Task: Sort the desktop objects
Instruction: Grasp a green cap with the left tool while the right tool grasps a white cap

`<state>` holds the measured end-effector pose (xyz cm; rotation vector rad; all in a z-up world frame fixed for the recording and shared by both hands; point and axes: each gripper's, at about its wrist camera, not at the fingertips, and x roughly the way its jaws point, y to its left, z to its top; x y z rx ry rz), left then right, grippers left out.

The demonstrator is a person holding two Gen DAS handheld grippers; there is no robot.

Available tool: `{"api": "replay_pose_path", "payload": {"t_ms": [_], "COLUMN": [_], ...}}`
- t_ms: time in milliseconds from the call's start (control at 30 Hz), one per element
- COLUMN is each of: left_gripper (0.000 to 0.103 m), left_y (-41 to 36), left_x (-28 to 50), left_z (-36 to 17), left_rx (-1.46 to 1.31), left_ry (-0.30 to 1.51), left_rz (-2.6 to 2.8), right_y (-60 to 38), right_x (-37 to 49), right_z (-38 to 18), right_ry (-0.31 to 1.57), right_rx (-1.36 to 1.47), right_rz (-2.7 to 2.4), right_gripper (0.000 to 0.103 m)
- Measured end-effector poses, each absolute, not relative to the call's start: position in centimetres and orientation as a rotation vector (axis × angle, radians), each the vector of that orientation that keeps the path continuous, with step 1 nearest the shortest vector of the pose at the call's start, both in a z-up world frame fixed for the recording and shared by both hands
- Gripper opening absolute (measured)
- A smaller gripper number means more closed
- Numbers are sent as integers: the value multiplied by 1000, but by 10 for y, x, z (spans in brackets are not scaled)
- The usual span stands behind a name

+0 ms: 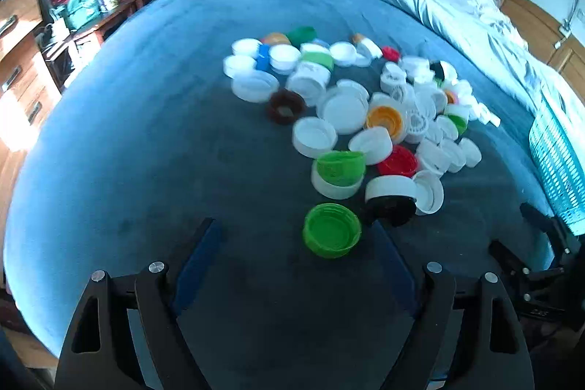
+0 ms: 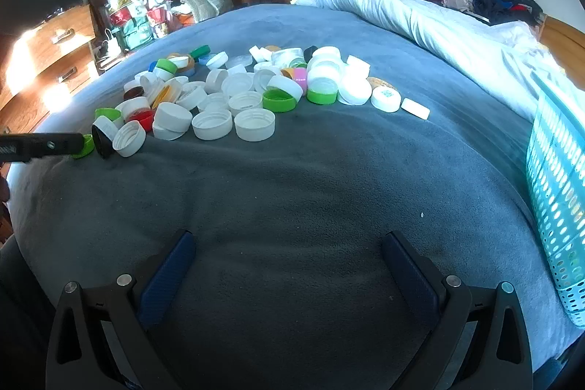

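Observation:
A pile of plastic bottle caps, mostly white with some green, red, orange, blue and brown, lies on a grey-blue blanket. My left gripper is open, low over the blanket. A green cap, open side up, sits just ahead between its fingertips, nearer the right one. A black cap lies by the right fingertip. My right gripper is open and empty over bare blanket, well short of the cap pile. The left gripper's finger shows at the left edge of the right wrist view.
A turquoise perforated basket stands at the right edge of the bed, also in the left wrist view. A white duvet is bunched at the back right. A wooden dresser and cluttered shelves stand to the left.

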<state>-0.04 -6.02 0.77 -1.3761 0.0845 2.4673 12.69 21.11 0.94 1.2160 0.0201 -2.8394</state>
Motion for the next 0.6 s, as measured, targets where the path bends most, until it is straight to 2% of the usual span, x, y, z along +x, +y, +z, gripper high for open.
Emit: {"api": "replay_pose_path", "payload": {"t_ms": [67, 100, 133, 200, 333, 433, 467, 533, 567, 600], "left_gripper": [79, 71, 47, 25, 25, 25, 25, 25, 25, 25], "left_y": [-54, -51, -51, -55, -70, -74, -73, -67, -66, -65], "left_x": [1, 2, 4, 8, 13, 13, 12, 12, 12, 11], "left_z": [1, 1, 2, 5, 17, 21, 21, 17, 17, 18], "left_rx": [-1369, -1364, -1363, -1368, -1381, -1388, -1395, -1413, -1418, -1420], "left_ry": [138, 164, 181, 175, 113, 48, 40, 59, 52, 29], "left_rz": [2489, 2499, 2512, 2509, 2514, 2507, 2494, 2490, 2482, 2469], "right_y": [211, 211, 212, 215, 227, 221, 219, 218, 217, 216], "right_x": [127, 126, 125, 117, 111, 95, 90, 80, 77, 72], "right_z": [9, 9, 10, 17, 35, 34, 32, 31, 33, 35], "right_ry": [22, 21, 19, -1, -141, -96, -78, -47, -46, -41], "right_rx": [1219, 1222, 1239, 1355, 1353, 1375, 1382, 1372, 1358, 1346], "right_rz": [-2835, -2833, -2823, -2746, -2694, -2620, -2603, -2594, -2592, -2584], "right_gripper": [103, 103, 103, 103, 103, 100, 94, 92, 86, 75]}}
